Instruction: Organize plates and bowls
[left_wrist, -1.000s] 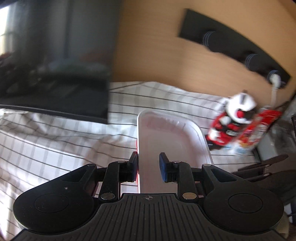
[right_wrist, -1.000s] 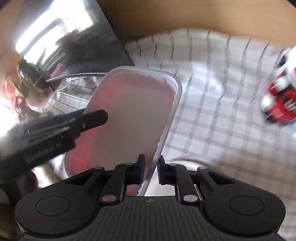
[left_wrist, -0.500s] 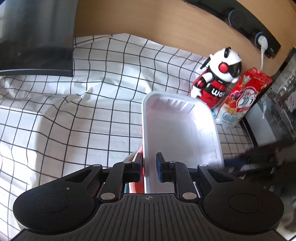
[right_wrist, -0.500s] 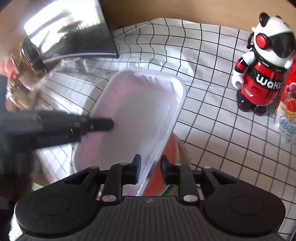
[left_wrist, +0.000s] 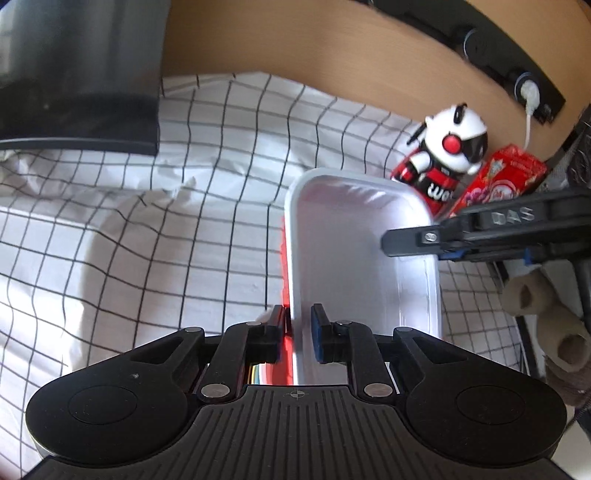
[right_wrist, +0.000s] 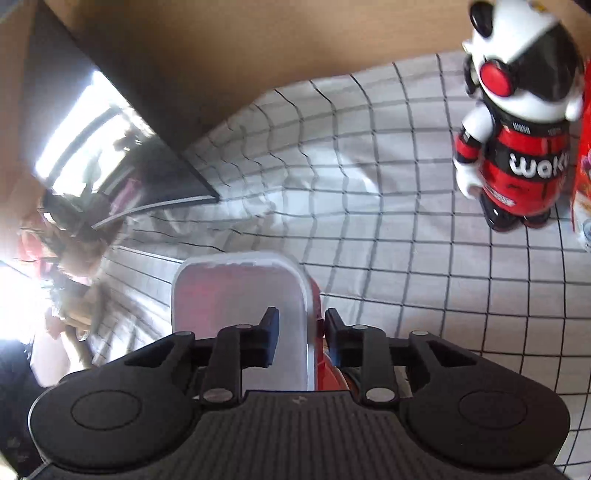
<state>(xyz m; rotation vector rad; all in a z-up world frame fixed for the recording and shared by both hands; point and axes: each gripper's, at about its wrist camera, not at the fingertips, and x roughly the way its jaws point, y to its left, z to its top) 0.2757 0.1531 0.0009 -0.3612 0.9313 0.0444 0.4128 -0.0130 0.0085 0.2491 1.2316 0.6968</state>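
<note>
A white rectangular tray (left_wrist: 354, 240) lies tilted over a red dish (left_wrist: 283, 258) on the checked cloth. My left gripper (left_wrist: 298, 317) is shut on the tray's left rim, pads pressed against it. In the left wrist view my right gripper (left_wrist: 406, 242) reaches in from the right over the tray's far side. In the right wrist view the tray (right_wrist: 229, 291) has its right rim between the jaws of my right gripper (right_wrist: 301, 325). Those jaws are closing, with a gap still showing beside the rim. The red dish (right_wrist: 317, 317) peeks out under that rim.
A red, white and black toy robot (right_wrist: 517, 147) and a red snack packet (left_wrist: 502, 177) stand at the right by the wooden wall. A dark screen (left_wrist: 74, 92) sits at the back left. The checked cloth (left_wrist: 147, 240) lies rumpled. A hand's curled fingers (left_wrist: 546, 314) show at the right edge.
My left gripper closed on the tray's rim and came down with it. My right gripper let go of the opposite rim and stands around it with a gap; its view swung toward the toy.
</note>
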